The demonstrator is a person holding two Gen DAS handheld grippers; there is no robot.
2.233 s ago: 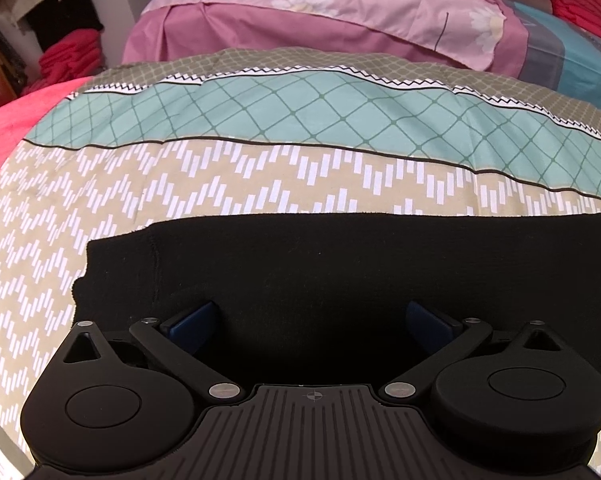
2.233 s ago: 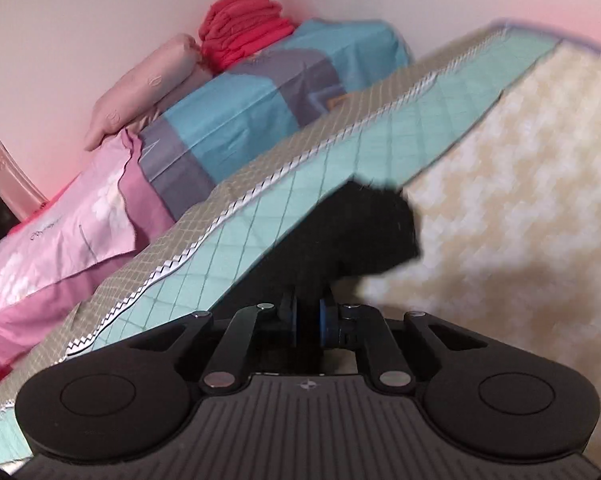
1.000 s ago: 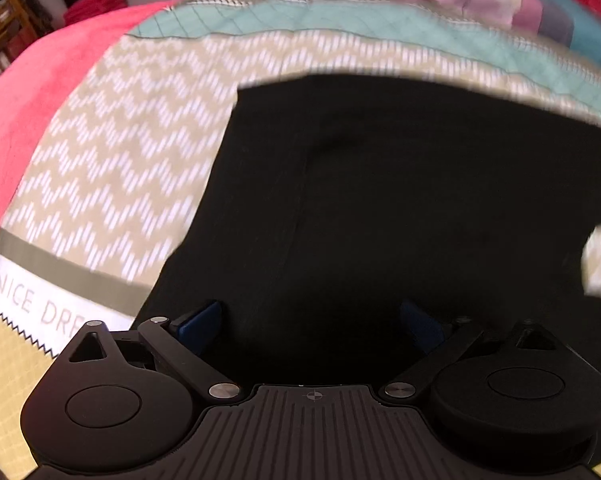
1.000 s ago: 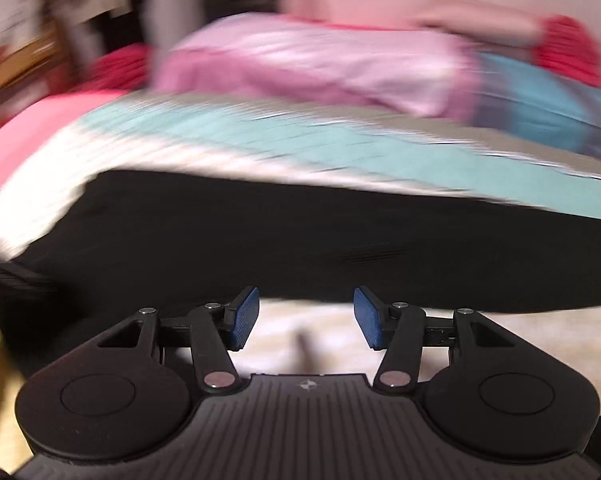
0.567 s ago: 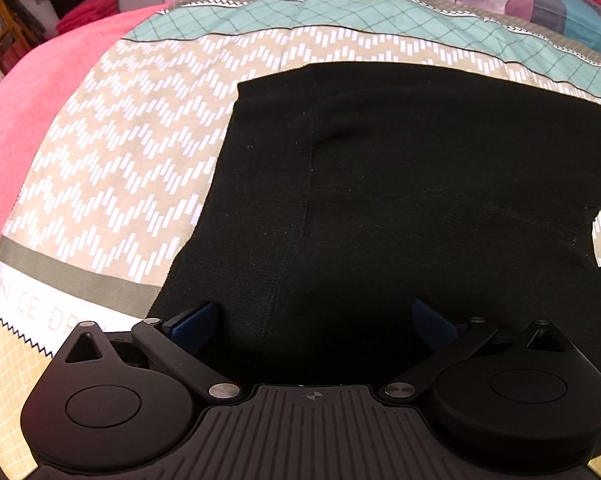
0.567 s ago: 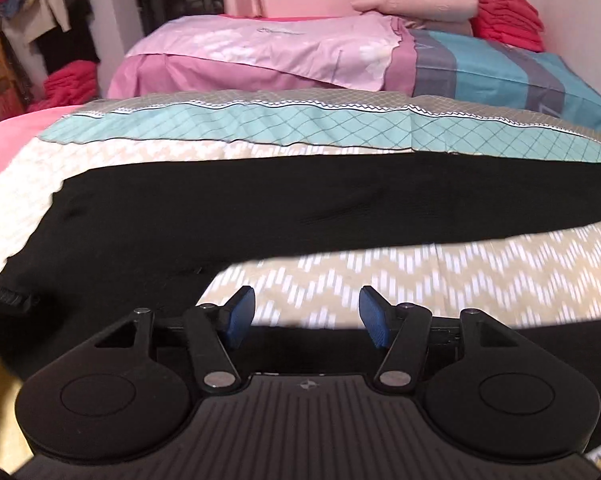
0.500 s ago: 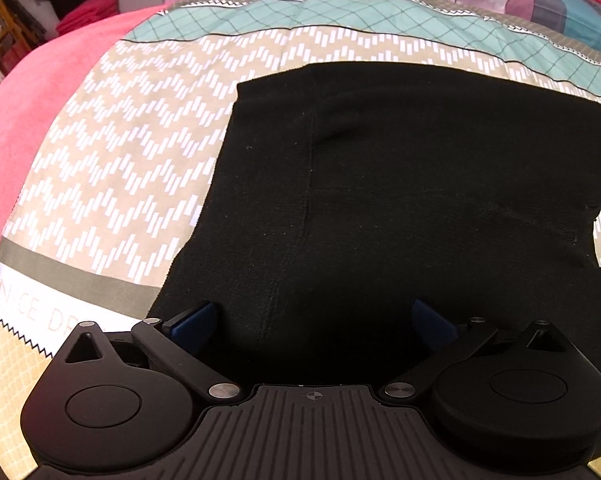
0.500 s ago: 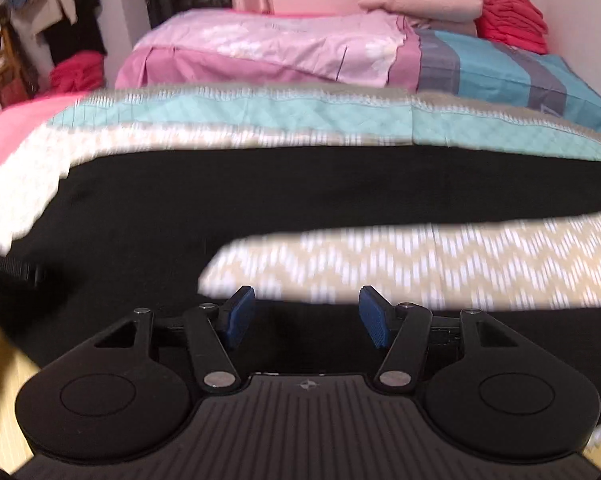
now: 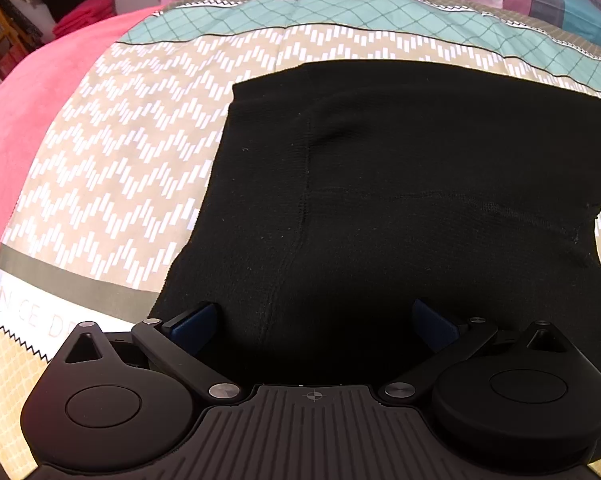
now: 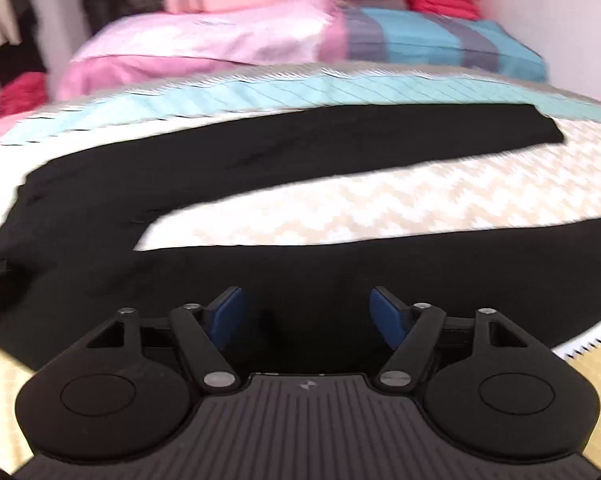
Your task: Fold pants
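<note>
Directly beneath left claw [image 9: 314, 326]: pants [image 9: 400, 184]

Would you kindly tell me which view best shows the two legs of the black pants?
The right wrist view: both legs of the black pants spread apart over the bedspread. The left wrist view shows mainly the waist end.

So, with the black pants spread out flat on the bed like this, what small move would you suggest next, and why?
Probably lower the right claw, whose jaws are opening, onto the near leg and pinch it. The pants lie flat with both legs apart, and the left claw is open over the waist end, so neither holds cloth yet.
</note>
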